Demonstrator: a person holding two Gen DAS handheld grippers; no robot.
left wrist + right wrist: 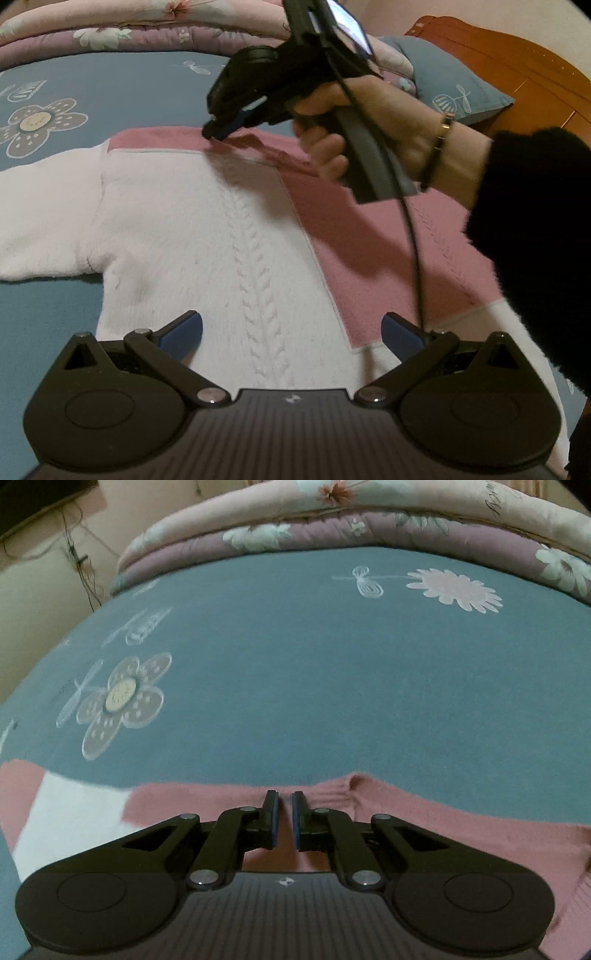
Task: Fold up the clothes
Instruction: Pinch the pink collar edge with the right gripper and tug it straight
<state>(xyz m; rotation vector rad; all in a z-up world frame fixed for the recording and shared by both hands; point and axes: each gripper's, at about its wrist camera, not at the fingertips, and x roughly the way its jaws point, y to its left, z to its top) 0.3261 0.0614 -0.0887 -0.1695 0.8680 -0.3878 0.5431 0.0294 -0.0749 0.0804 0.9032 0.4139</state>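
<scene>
A white and pink cable-knit sweater [207,229] lies flat on the blue bed sheet [122,88]. My left gripper [291,332] is open, hovering low over the sweater's white lower body, holding nothing. My right gripper [216,131] shows in the left wrist view, its tips down at the sweater's pink top edge by the collar. In the right wrist view the right gripper [284,812] has its jaws nearly together, a narrow gap left, over the pink edge of the sweater [424,812]. I cannot tell whether cloth is pinched between them.
A folded floral quilt [332,520] lies along the far side of the bed. A blue pillow [454,77] and a wooden headboard [517,66] are at the right. The bed's left edge and a wall with cables [74,554] show in the right wrist view.
</scene>
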